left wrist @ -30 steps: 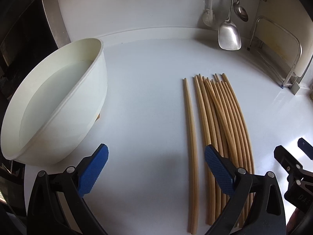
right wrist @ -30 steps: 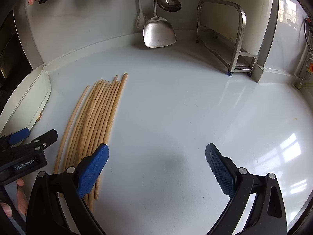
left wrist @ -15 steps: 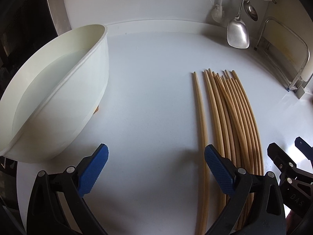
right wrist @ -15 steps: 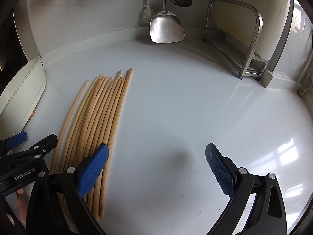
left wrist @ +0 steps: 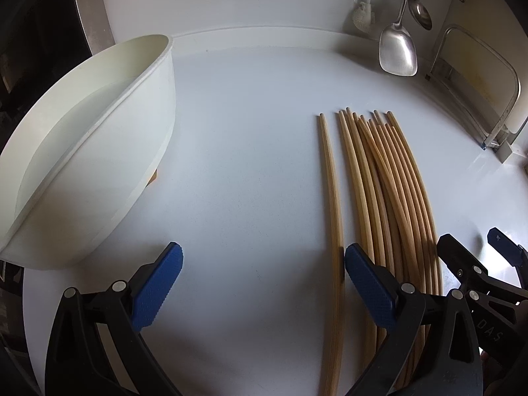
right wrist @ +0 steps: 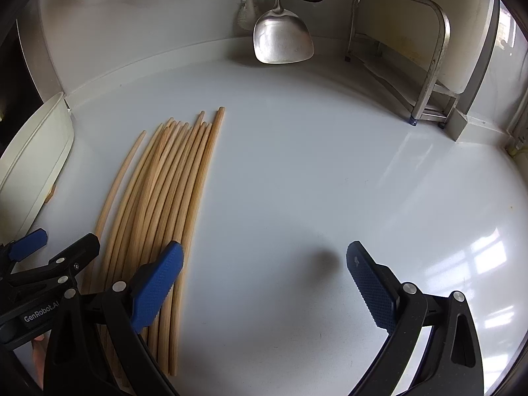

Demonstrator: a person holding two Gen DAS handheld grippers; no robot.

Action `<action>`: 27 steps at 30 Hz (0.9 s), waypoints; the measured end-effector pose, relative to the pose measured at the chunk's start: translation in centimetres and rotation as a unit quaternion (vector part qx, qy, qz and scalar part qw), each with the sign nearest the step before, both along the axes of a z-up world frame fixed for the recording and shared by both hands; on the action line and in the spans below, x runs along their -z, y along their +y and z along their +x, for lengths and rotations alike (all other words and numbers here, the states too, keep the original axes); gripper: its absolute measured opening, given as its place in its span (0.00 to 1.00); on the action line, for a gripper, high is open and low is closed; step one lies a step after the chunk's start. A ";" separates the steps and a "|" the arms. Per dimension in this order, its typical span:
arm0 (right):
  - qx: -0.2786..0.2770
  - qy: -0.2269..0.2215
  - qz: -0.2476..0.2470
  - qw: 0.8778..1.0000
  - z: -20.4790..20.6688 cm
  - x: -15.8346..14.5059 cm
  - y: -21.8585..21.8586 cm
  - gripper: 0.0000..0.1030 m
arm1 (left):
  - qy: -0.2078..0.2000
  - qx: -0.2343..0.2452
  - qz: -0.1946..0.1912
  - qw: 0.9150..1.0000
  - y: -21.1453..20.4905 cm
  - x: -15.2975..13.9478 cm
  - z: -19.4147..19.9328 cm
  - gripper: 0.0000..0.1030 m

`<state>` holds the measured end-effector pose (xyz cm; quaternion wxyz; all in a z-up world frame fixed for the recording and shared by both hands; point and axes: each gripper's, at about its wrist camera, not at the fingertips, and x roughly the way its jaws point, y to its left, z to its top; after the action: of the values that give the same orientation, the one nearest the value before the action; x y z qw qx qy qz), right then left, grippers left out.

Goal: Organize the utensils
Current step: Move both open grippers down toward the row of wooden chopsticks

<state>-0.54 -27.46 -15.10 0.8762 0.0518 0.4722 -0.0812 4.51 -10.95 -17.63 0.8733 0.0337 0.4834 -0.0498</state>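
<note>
Both jaws wide, holding nothing: left hand-held gripper (left wrist: 262, 272) had one stray chopstick (left wrist: 331, 204) just inside its right finger; right hand-held gripper (right wrist: 264, 270) flanked the bundle (right wrist: 165, 198). Shafts ran lengthwise away across the tabletop (right wrist: 313, 171)

Left claw (left wrist: 262, 272) spread wide over counter (left wrist: 250, 138); chopsticks (left wrist: 386, 198) bundled right (one apart), bowl (left wrist: 89, 151) left.

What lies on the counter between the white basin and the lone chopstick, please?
Only bare counter separates the white basin from the lone chopstick, as the left wrist view shows.
</note>
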 end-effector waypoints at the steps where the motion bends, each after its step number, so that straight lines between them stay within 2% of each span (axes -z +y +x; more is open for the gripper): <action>1: -0.001 0.000 -0.003 1.000 0.0 0.0 0.1 0.92 | 0.000 0.001 0.001 1.000 0.0 0.0 0.0 0.94; 17: -0.012 -0.004 -0.028 1.000 0.0 0.0 0.9 0.92 | 0.003 -0.006 -0.003 1.000 0.3 0.3 -0.4 0.94; 21: -0.015 0.008 -0.042 0.999 0.4 0.4 0.9 0.92 | 0.002 -0.006 -0.005 1.000 0.4 0.2 -0.4 0.94; 27: -0.016 0.000 -0.035 0.999 0.3 0.5 0.5 0.92 | 0.002 -0.009 -0.005 1.000 0.5 0.2 0.0 0.94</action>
<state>-0.22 -27.01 -15.65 0.8787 0.0137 0.4698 -0.0835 4.54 -10.49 -17.85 0.8729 0.0250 0.4851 -0.0447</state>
